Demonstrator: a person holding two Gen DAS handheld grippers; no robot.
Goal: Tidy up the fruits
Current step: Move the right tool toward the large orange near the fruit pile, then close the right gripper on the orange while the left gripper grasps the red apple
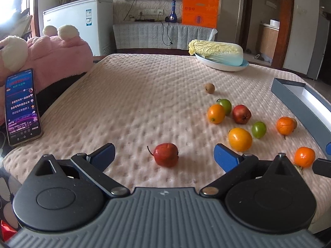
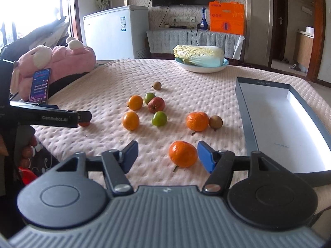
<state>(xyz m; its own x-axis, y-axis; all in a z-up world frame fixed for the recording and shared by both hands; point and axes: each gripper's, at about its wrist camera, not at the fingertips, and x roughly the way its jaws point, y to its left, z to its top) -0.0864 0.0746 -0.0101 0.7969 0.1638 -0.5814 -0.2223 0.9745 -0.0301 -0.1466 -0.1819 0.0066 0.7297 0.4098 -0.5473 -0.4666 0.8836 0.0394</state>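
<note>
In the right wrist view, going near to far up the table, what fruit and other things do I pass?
Nearest mandarin → green fruit → red apple → small brown fruit → cabbage on its plate.

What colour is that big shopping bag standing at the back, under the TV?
Bright orange bag, with a small blue emblem on it; clearest in the right wrist view.

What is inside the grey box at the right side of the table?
The grey box shows only its bare white floor with a small faint print; no fruit lies in it. The right claw covers its nearest corner, so that part cannot be seen.
</note>
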